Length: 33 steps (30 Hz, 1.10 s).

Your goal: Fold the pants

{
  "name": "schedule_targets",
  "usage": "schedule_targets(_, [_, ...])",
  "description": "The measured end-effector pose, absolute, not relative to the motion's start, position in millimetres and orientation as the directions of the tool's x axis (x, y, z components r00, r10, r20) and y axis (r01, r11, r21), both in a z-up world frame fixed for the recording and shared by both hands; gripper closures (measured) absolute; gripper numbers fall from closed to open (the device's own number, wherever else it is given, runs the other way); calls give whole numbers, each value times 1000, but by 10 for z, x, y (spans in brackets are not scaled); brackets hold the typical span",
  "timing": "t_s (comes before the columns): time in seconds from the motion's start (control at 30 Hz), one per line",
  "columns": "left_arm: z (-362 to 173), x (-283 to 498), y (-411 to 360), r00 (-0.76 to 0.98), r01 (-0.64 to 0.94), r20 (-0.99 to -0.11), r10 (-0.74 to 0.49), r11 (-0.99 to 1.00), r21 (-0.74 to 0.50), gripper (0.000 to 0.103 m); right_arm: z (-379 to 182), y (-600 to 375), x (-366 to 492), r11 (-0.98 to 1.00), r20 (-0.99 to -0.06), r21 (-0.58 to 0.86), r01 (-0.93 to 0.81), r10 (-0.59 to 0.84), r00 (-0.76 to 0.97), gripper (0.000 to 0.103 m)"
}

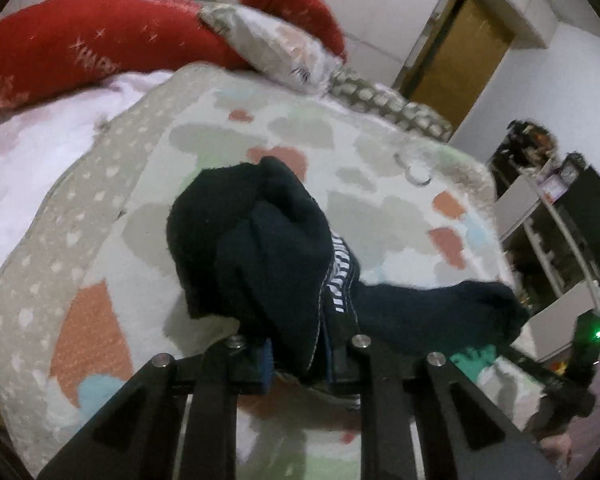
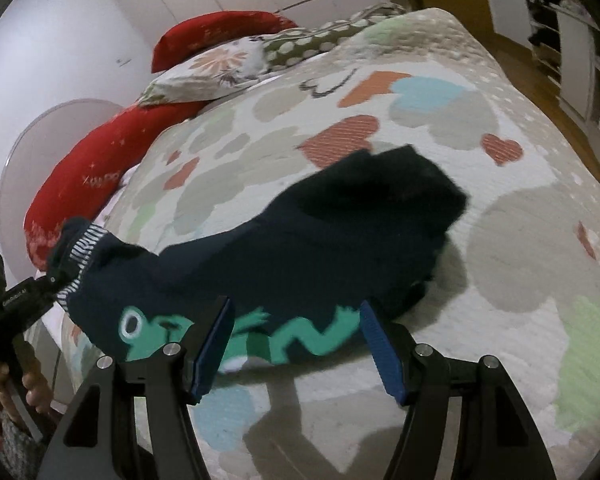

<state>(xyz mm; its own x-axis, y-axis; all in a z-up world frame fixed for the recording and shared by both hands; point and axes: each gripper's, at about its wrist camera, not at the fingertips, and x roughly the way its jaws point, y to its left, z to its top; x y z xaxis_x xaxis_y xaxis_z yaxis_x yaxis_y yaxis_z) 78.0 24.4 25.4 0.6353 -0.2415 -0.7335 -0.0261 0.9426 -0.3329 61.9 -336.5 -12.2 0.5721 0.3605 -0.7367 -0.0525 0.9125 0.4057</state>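
Dark navy pants (image 1: 260,248) hang bunched from my left gripper (image 1: 300,356), which is shut on the cloth beside the striped waistband (image 1: 340,276). In the right wrist view the pants (image 2: 320,248) stretch across the bed, lifted at the left end where the left gripper (image 2: 40,284) pinches the waistband (image 2: 80,252). A green frog print (image 2: 260,340) runs along their near edge. My right gripper (image 2: 296,344) stands open at that edge. Its blue pads (image 2: 216,344) sit either side of the print without pressing on it.
A quilt (image 2: 500,240) patterned with hearts covers the bed. Red pillows (image 1: 80,40) and a floral pillow (image 1: 280,48) lie at its head. A wooden door (image 1: 460,60) and dark shelves (image 1: 560,220) stand beyond the bed. A person's hand (image 2: 32,388) holds the left gripper's handle.
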Motion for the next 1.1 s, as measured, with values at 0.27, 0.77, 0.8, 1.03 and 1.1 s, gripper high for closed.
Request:
schedule_targets(0.27, [-290,357,614,534,-194,-822,-197,918,-346,53,6,-3526,627,916,-709,402,-8,317,630,33])
schedule_targets(0.77, [359,-117,903,673,-194,-723,-158,905,-379,42,-281,-3225,1584,922,-750,381,-69,352,561,38])
schedule_targets(0.8, [407,-99,856,682,-174,-713,-166,909,-378,39,-270,-3299,1597,916,-745,398,-42,350,569,38])
schedule_targets(1.03, [413,371,249,689,-66,-711,-141,965,-255,29,61,-3626,1284,906,-686,423,31,298,664,33])
schedule_targets(1.1, [254,516,101,669,-66,-739,-85,983,-172,28,105,-3747,1134,901,-678,428,63,275,682,31])
